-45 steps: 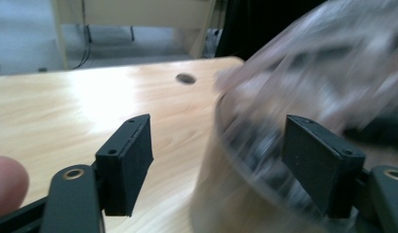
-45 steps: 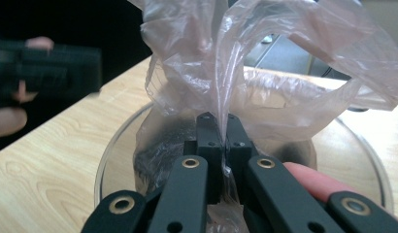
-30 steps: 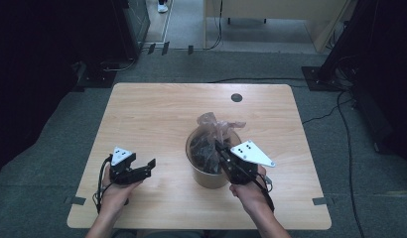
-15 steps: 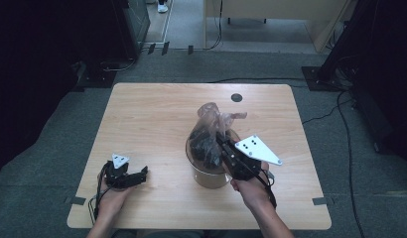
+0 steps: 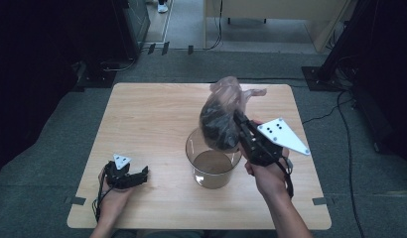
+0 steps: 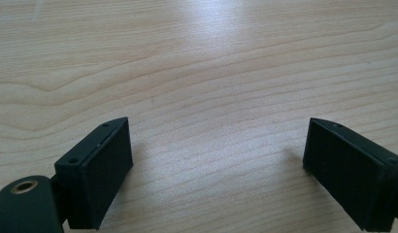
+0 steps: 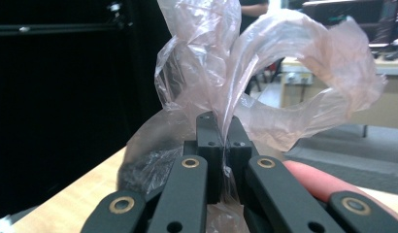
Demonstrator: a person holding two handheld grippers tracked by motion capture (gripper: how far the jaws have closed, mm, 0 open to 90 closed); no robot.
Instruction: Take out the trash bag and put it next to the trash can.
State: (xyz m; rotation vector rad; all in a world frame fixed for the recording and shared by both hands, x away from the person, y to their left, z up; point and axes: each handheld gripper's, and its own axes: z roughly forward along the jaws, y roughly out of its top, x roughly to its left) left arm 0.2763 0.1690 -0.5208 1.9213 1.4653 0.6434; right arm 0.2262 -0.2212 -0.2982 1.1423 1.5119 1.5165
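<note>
right claw [image 5: 237,118] clamped on the plastic bag [image 5: 219,116] — it hangs above the clear bin [image 5: 213,163]; left claw [image 5: 142,172] spread wide, empty, low on the counter [image 5: 142,119].

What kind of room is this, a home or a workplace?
Probably a lab or a recording studio, not a home: a bare wooden table stands alone on grey carpet, cables run across the floor, and dark equipment stands surround it.
</note>
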